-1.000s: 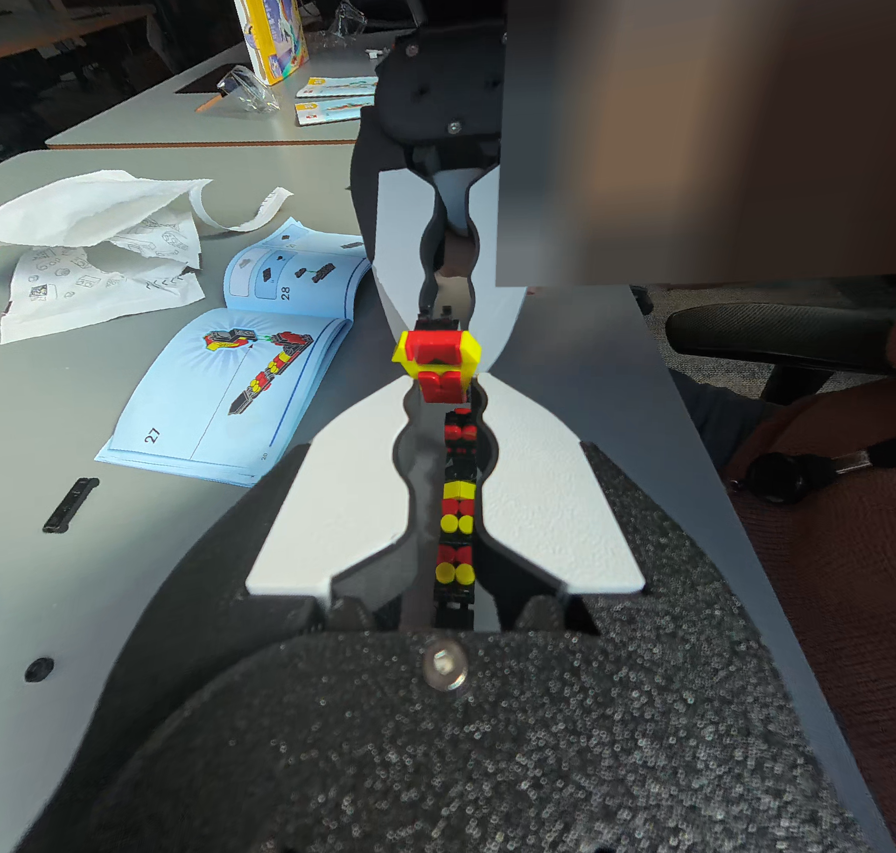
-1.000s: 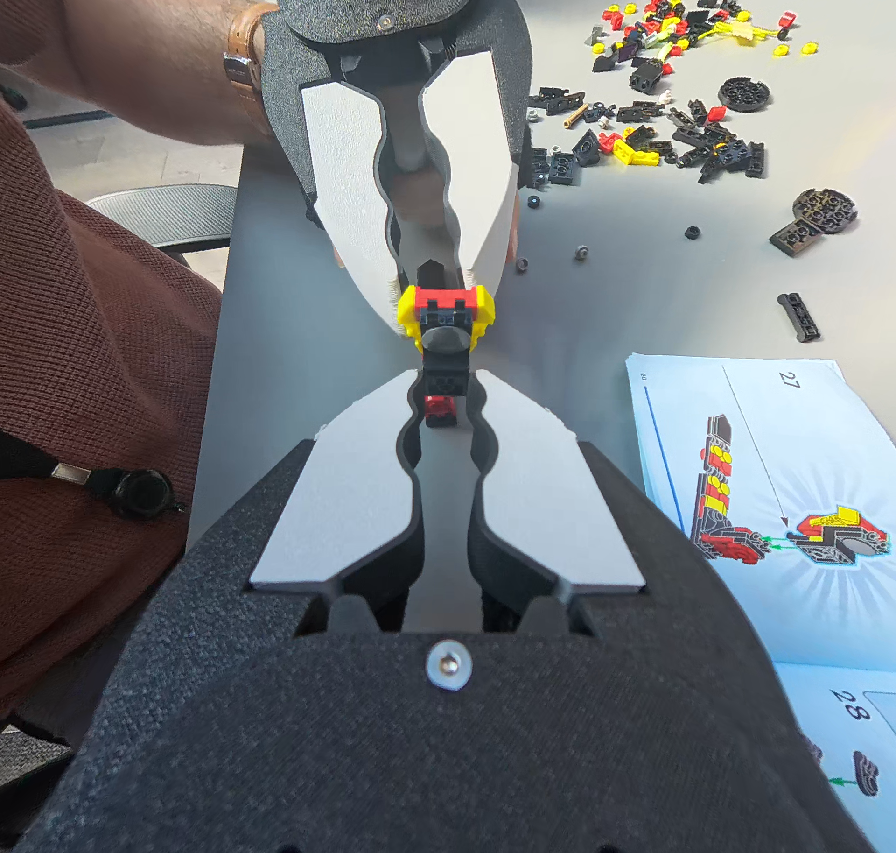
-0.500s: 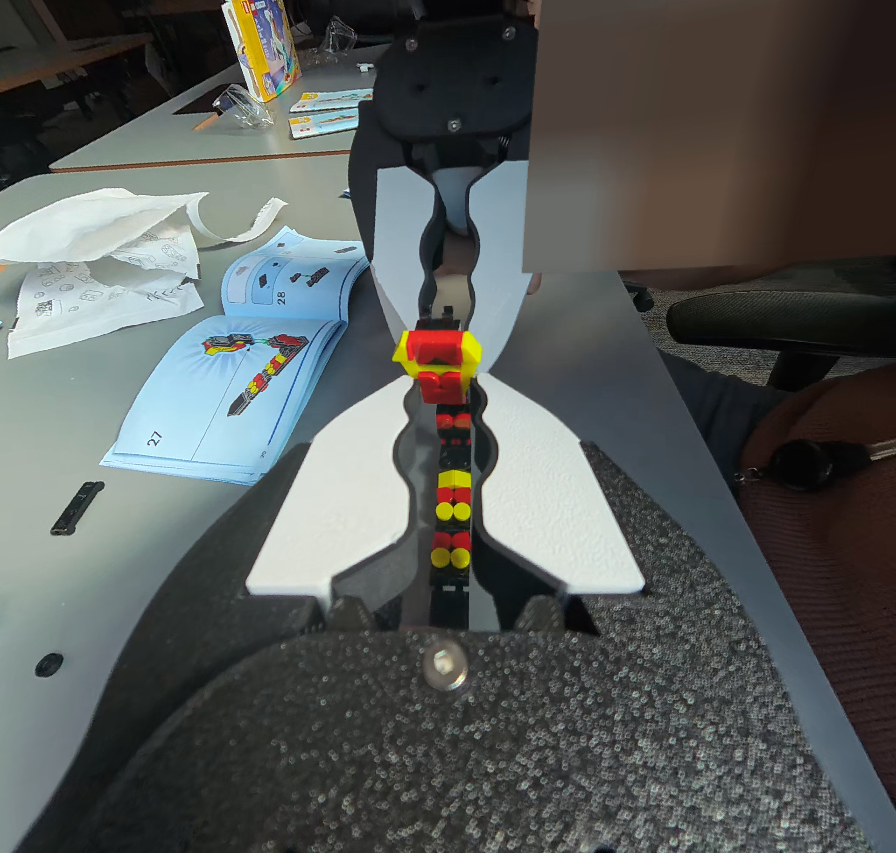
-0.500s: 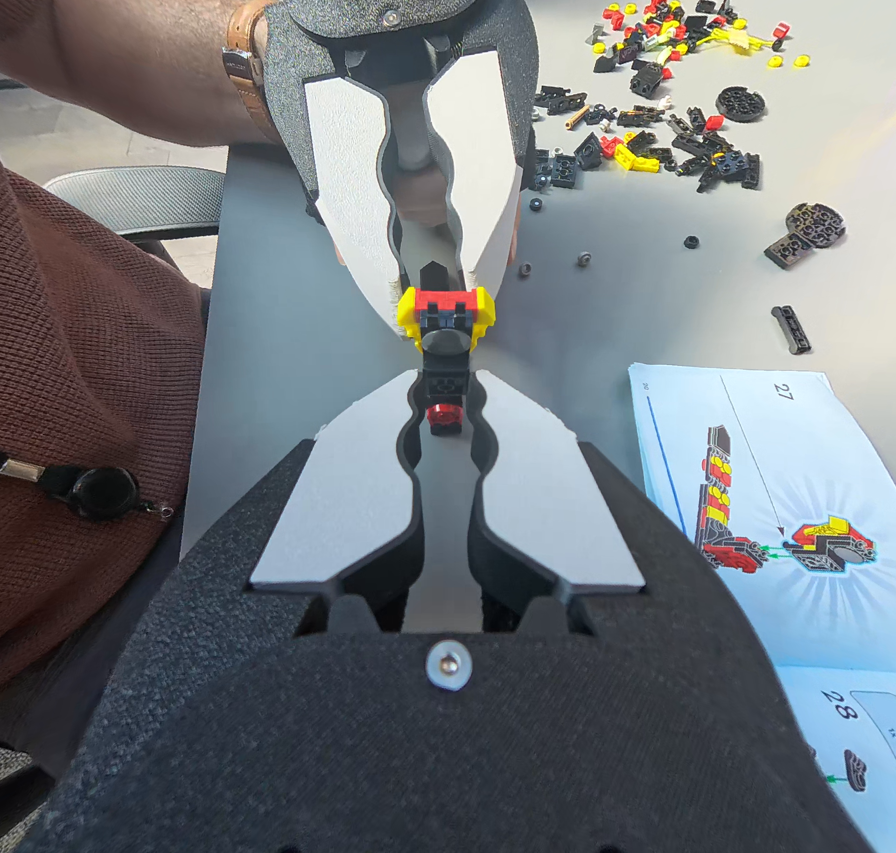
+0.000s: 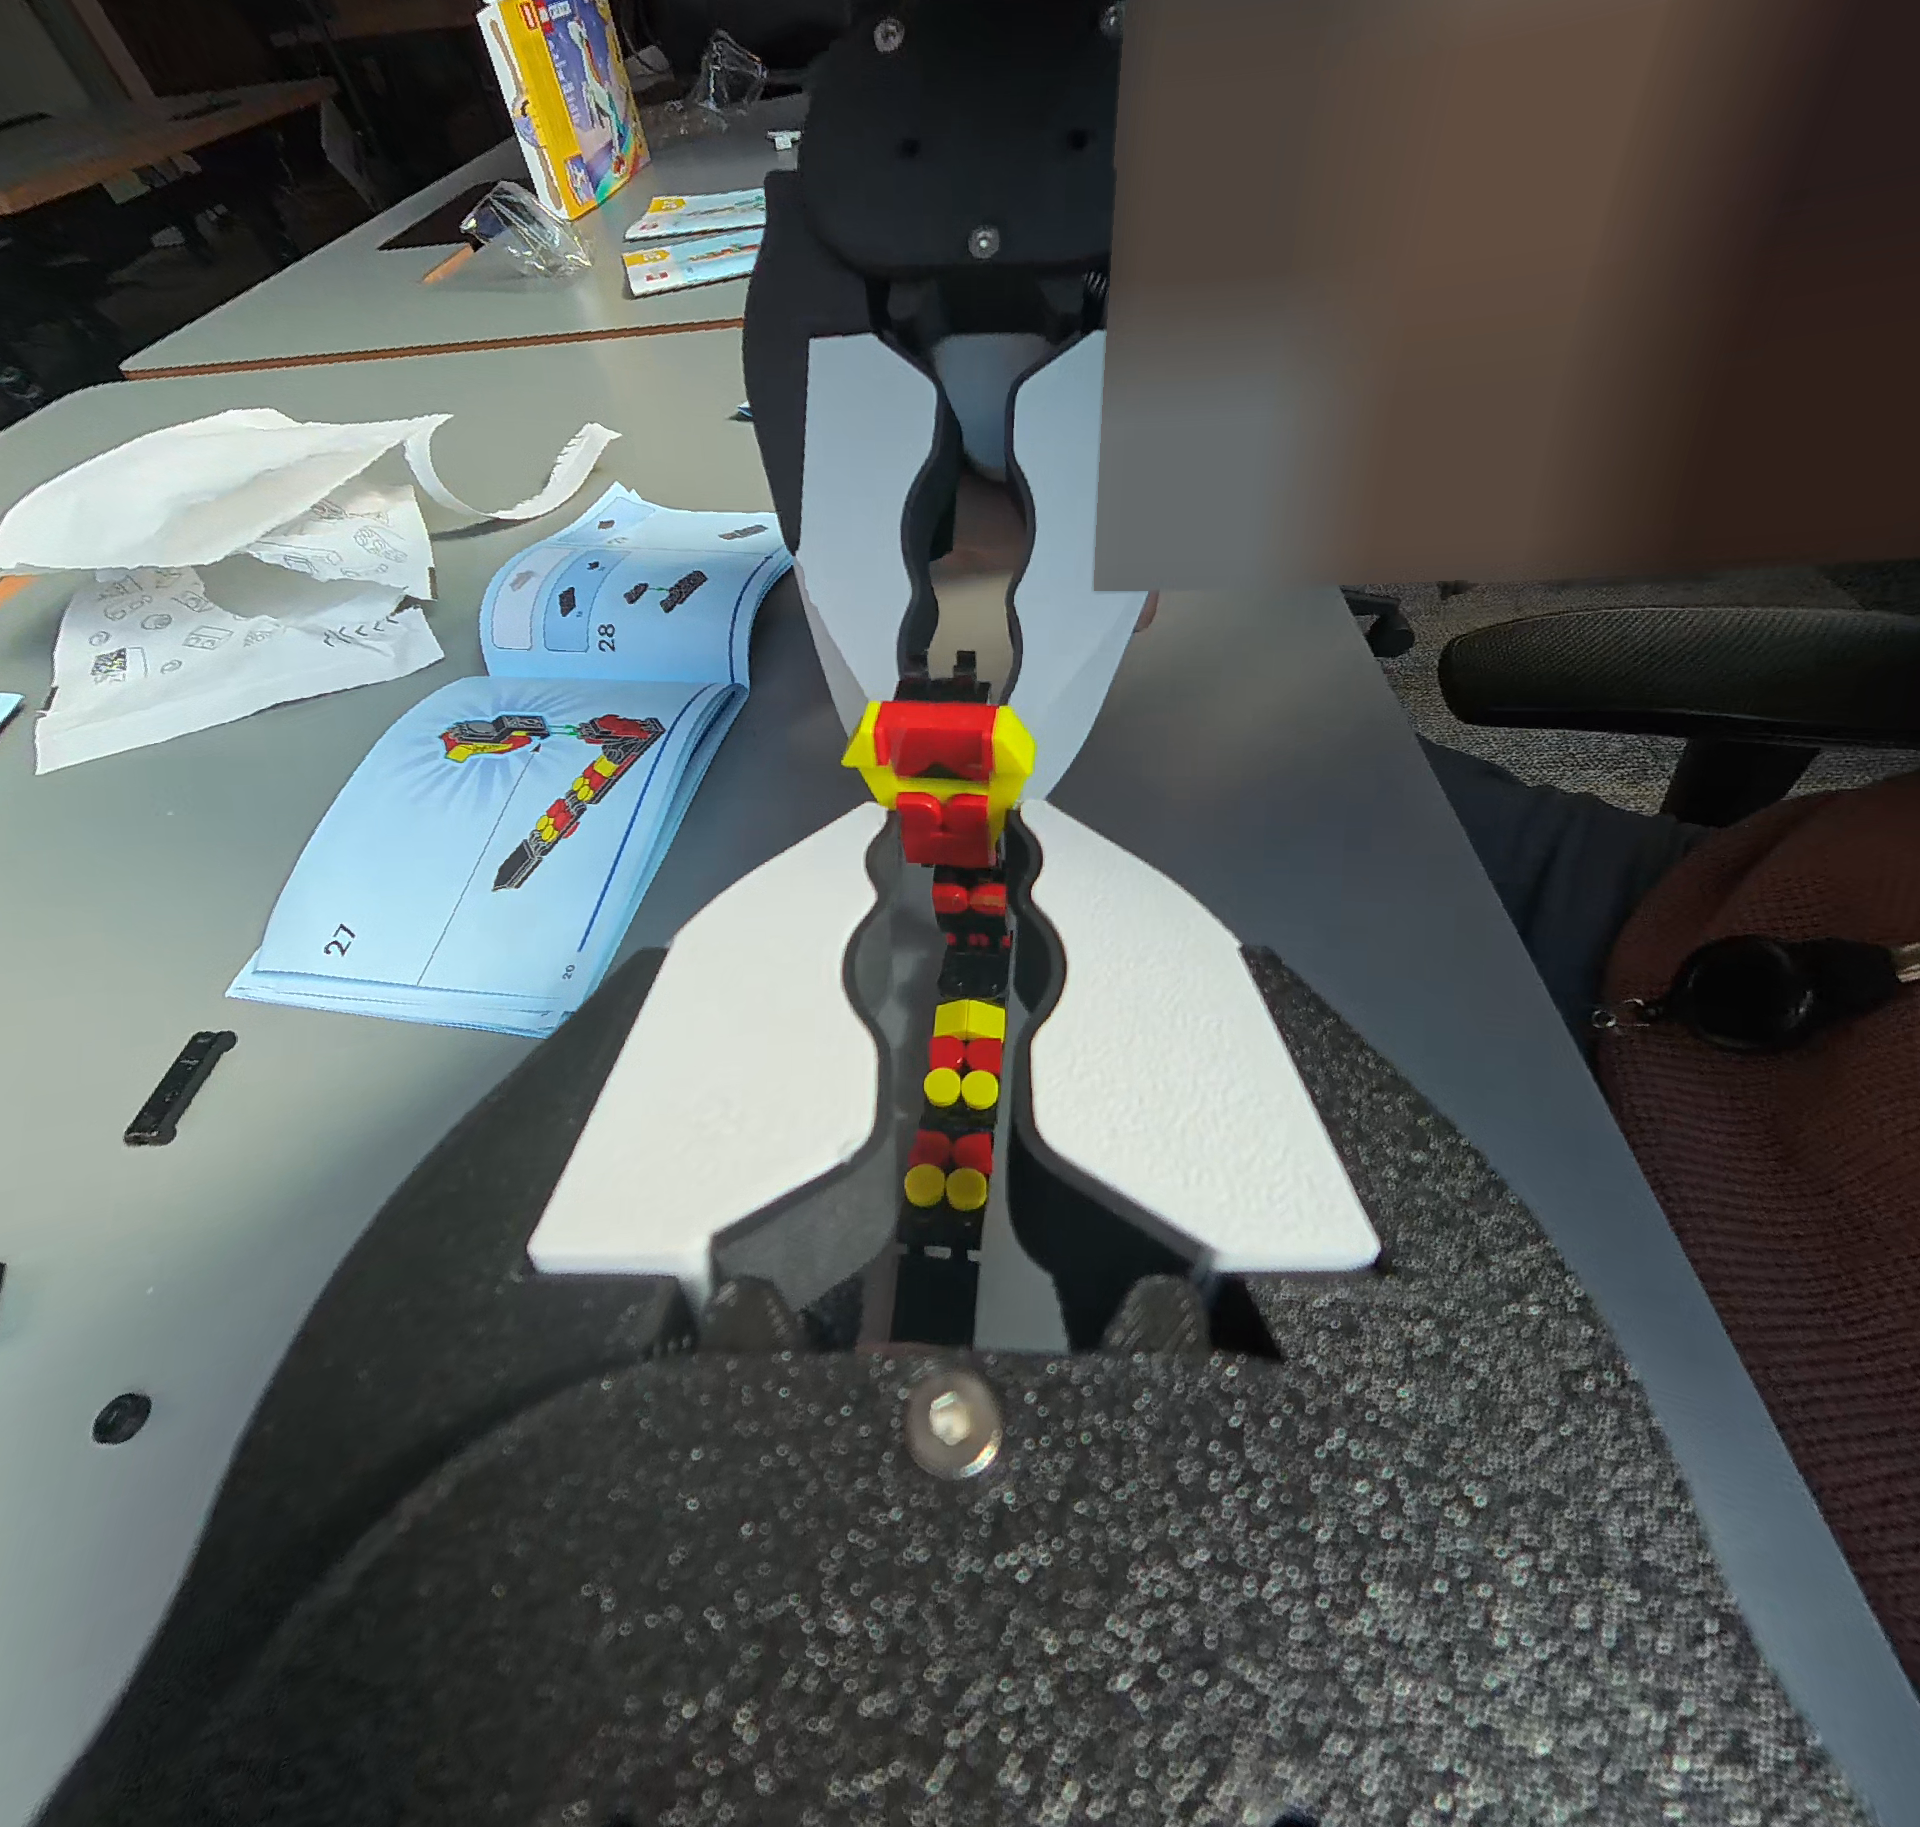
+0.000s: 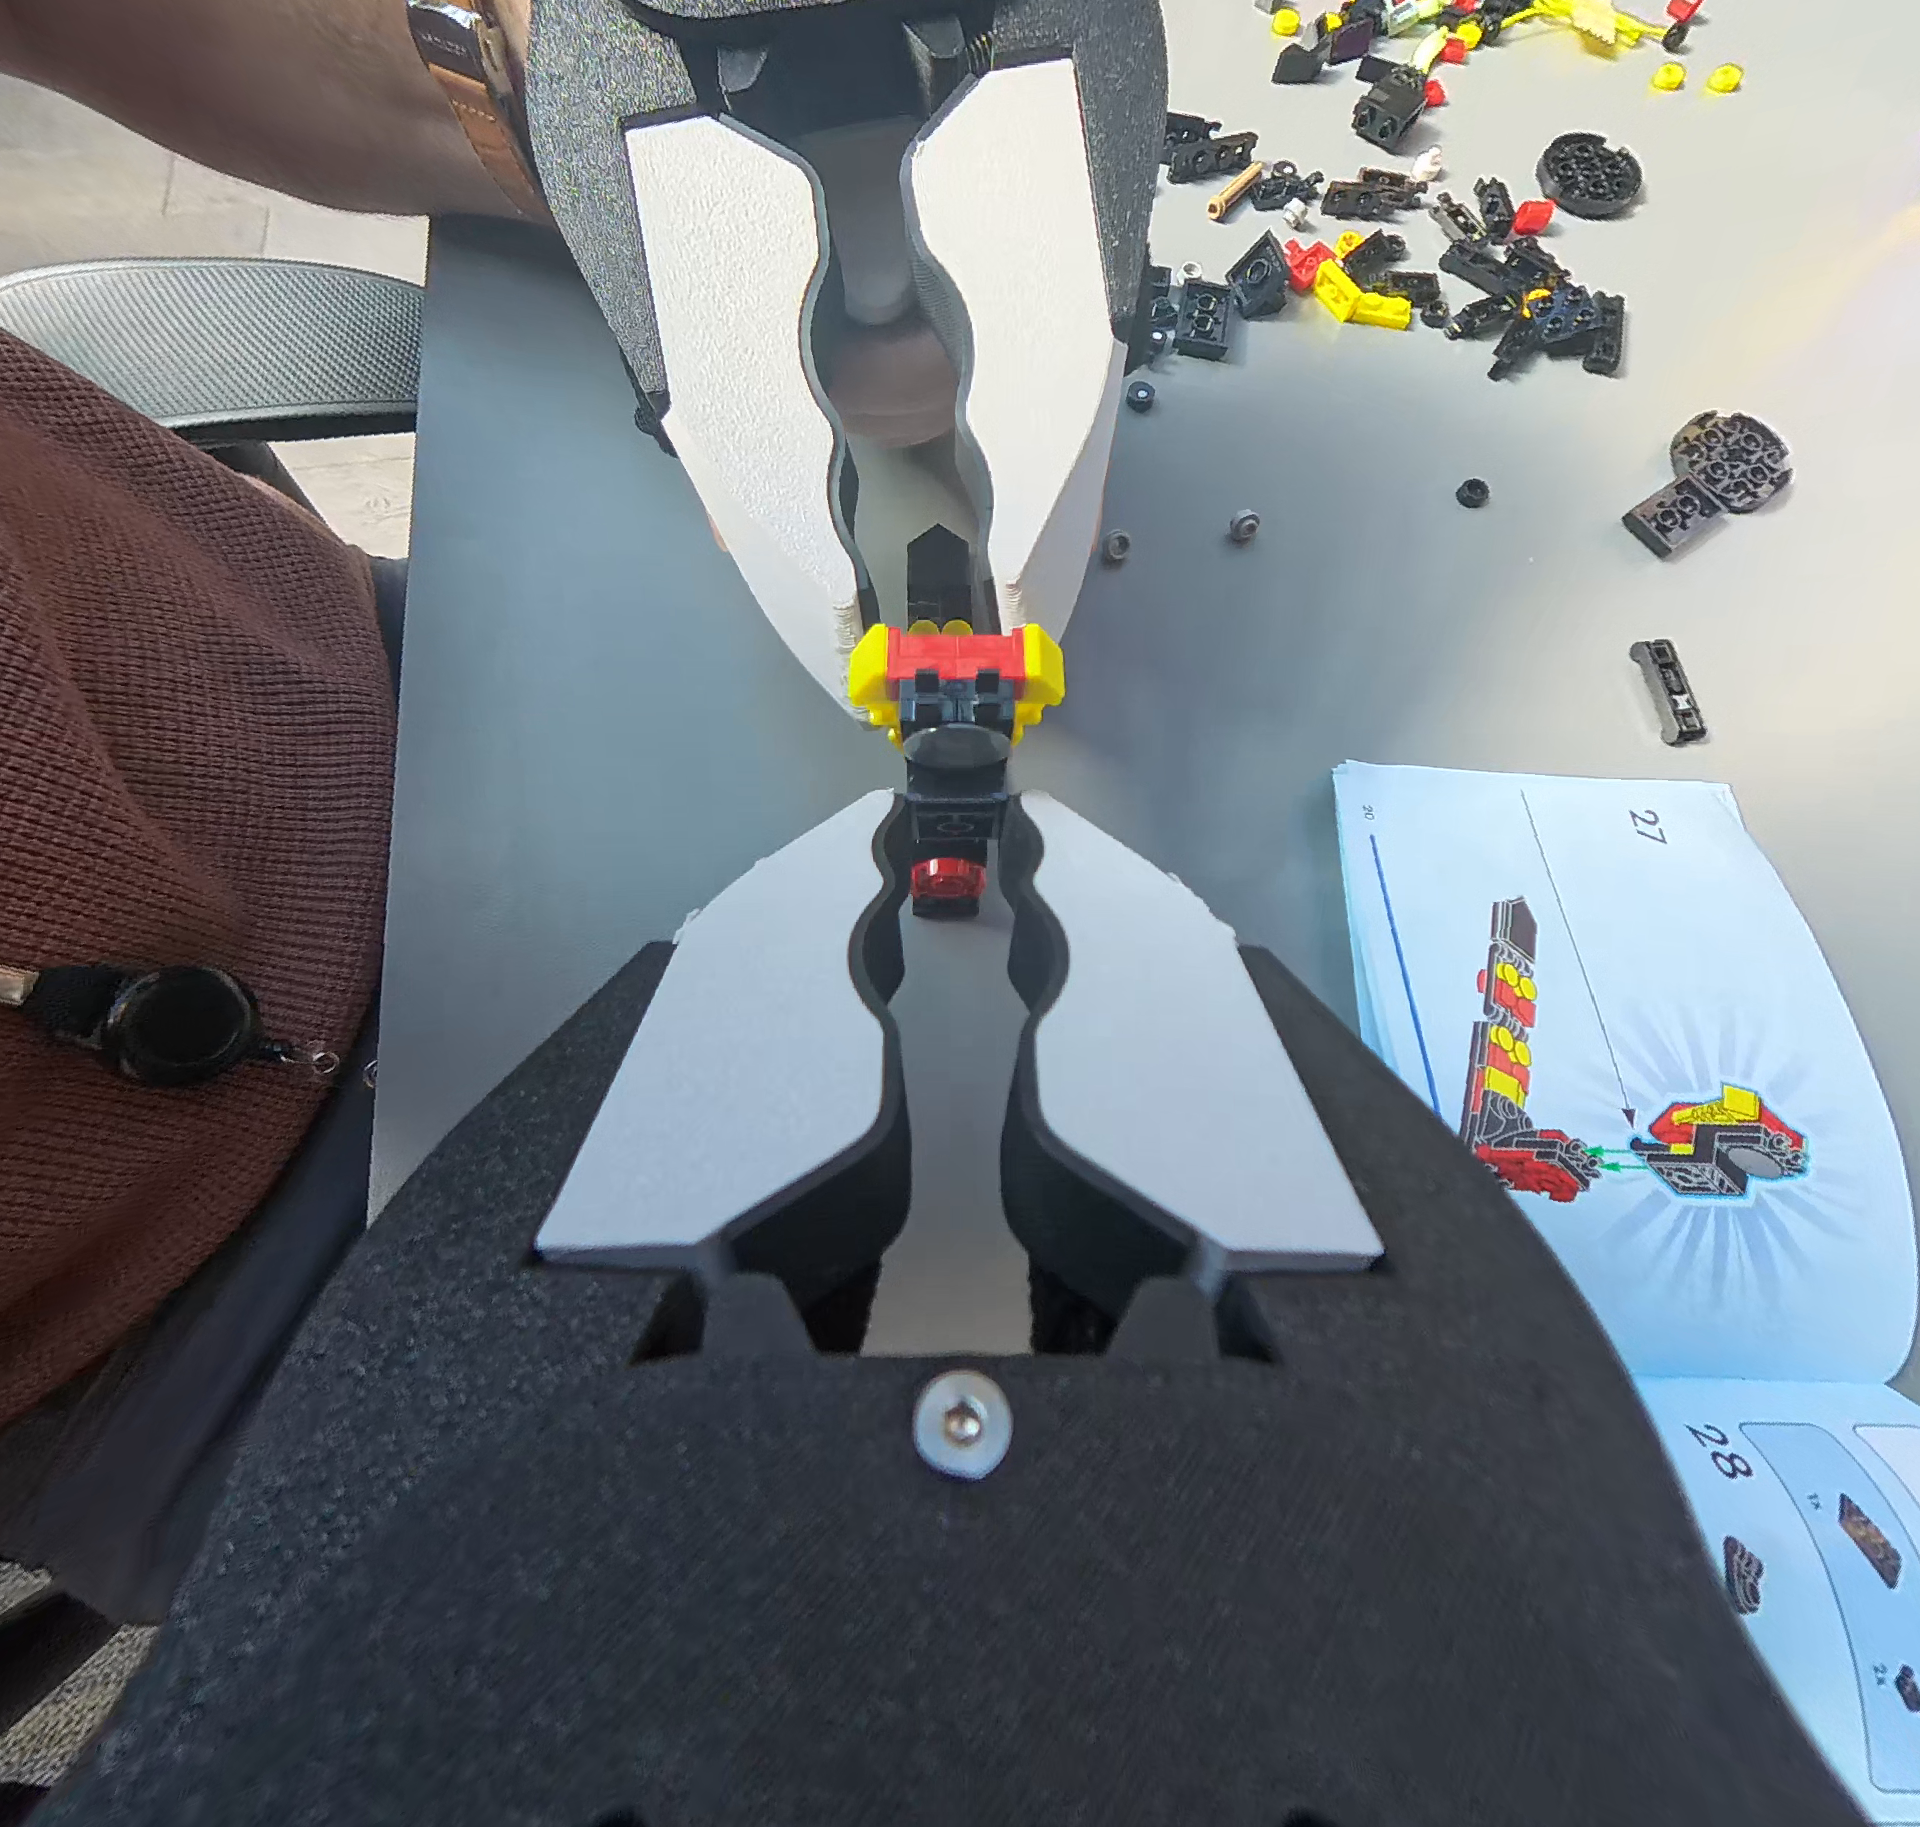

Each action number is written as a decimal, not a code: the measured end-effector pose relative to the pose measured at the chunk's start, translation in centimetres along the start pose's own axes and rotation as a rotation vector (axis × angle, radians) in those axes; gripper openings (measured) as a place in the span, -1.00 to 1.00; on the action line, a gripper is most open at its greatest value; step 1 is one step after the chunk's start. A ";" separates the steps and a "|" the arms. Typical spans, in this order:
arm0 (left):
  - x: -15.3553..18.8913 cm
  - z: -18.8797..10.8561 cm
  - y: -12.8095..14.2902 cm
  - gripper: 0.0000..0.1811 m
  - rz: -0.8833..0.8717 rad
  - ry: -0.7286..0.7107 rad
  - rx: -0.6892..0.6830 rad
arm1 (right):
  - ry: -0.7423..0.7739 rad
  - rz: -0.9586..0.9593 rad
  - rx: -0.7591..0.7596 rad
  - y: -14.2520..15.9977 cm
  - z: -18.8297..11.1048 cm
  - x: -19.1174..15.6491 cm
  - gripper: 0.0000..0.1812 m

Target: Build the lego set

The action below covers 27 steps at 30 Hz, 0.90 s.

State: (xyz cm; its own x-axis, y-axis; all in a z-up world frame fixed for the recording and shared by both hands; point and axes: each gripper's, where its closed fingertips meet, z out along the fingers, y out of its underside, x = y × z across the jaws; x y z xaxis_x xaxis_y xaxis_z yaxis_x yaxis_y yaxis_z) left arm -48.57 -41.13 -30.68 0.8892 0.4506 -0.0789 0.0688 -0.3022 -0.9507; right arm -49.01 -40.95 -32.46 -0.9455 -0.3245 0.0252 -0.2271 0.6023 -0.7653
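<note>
In the left wrist view my left gripper (image 5: 951, 821) is shut on a long black strip with red and yellow studs (image 5: 961, 1060) that runs back between its fingers. A red and yellow block (image 5: 940, 749) sits at the strip's front end, touching it. My right gripper (image 5: 954, 671) meets it tip to tip from the far side. In the right wrist view my right gripper (image 6: 956, 811) is shut on the black underside of that block (image 6: 956, 660), with a red round stud (image 6: 943, 882) between the fingers. The left gripper (image 6: 935, 614) faces it. Both are held above the grey table (image 6: 582, 738).
An open blue instruction booklet (image 5: 499, 811) (image 6: 1621, 1050) lies on the table. A pile of loose bricks (image 6: 1434, 219) and a black plate piece (image 6: 1668, 691) lie beyond it. Torn white paper bags (image 5: 208, 551) lie at left. A person's brown sleeve (image 6: 156, 738) and a chair arm (image 5: 1683, 665) are close by. Only a small space, under 4 cm, lies between the two pairs of fingers.
Both grippers stay shut and tip to tip on the joined pieces. The pair has shifted slightly over the table, and the red round stud has turned more toward the right wrist camera.
</note>
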 end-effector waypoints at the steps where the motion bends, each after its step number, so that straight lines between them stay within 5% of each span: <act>1: 0.0 0.0 0.0 -0.79 -0.001 -0.002 0.000 | -0.001 0.001 -0.006 0.0 0.0 0.0 -0.83; 27: 0.1 0.1 0.3 -0.80 -0.008 -0.014 -0.017 | 0.007 -0.017 -0.133 0.0 0.0 -0.1 -0.83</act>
State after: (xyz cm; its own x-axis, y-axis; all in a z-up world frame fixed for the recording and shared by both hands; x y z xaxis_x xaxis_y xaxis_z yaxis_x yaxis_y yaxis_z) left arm -48.52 -41.14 -30.96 0.8820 0.4651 -0.0755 0.0841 -0.3129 -0.9461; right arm -48.94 -40.89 -32.50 -0.9428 -0.3308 0.0421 -0.2715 0.6883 -0.6727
